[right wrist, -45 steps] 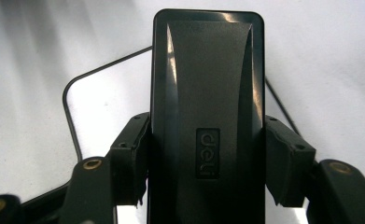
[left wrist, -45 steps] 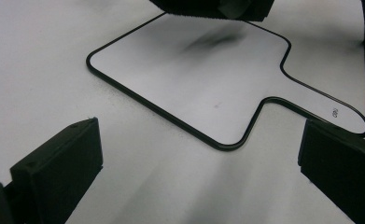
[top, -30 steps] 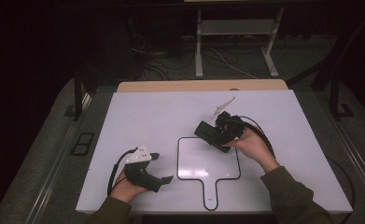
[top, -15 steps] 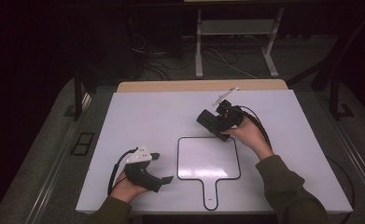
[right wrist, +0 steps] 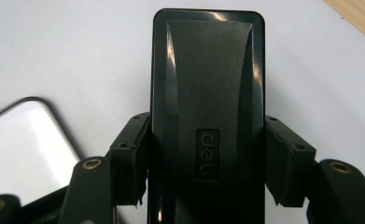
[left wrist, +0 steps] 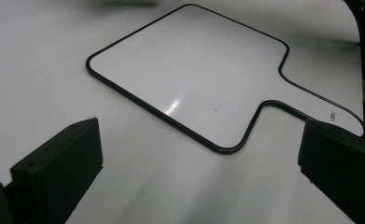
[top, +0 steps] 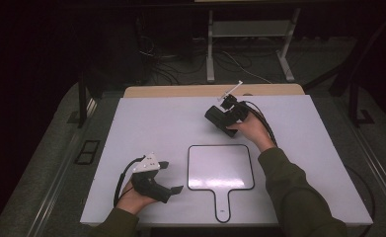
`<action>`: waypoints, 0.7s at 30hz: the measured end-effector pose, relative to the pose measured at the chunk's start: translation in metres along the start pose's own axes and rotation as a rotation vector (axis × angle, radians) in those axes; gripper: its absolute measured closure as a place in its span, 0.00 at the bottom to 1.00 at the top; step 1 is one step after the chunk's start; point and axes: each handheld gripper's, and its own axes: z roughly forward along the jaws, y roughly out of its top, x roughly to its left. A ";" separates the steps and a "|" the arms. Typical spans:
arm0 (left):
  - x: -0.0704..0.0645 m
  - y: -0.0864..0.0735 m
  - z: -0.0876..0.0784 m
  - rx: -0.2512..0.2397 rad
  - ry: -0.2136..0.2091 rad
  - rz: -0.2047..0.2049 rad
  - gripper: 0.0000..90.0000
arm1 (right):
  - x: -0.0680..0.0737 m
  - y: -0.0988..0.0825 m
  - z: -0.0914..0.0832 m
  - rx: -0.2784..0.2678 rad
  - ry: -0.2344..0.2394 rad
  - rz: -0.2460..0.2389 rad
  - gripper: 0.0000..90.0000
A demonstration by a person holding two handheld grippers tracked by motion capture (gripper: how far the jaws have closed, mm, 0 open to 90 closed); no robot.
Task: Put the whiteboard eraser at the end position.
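Right tool (top: 219, 120): clenched on a black eraser block (right wrist: 208, 107), grasped across its two long sides. In the right gripper view the eraser runs straight out between the jaws, its far end projecting well past the pads (right wrist: 131, 158); a moulded logo sits on its top face (reads "deli", as far as I can tell). High view: the right hand (top: 247, 129) holds this tool over the far right-of-centre part of the white surface (top: 151, 123), beyond the far right corner of the whiteboard paddle (top: 220, 168) and apart from it. Whether the eraser touches the surface cannot be told.

Whiteboard paddle: lies flat on the surface near the middle of its near half, handle pointing toward the near edge, black rim all round. A rounded corner of it shows at the lower left in the right gripper view (right wrist: 26, 144), lower than the eraser and to its side.

Left tool (top: 168, 177): released, jaws standing wide with nothing between them. It sits at the near left, in the left hand (top: 136, 195), just left of the paddle and pointing toward it. In the left gripper view the paddle (left wrist: 194, 74) lies ahead of the open jaws, not touched.
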 end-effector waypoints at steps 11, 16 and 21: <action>0.000 0.000 -0.001 -0.005 -0.001 0.002 0.00 | -0.010 0.001 0.028 0.064 -0.031 0.004 0.43; 0.000 0.000 -0.001 -0.004 0.000 0.003 0.00 | -0.009 0.001 0.033 0.071 -0.028 -0.008 0.43; 0.000 0.001 -0.001 -0.002 0.000 0.002 0.00 | -0.011 0.000 0.036 0.071 -0.042 -0.013 0.42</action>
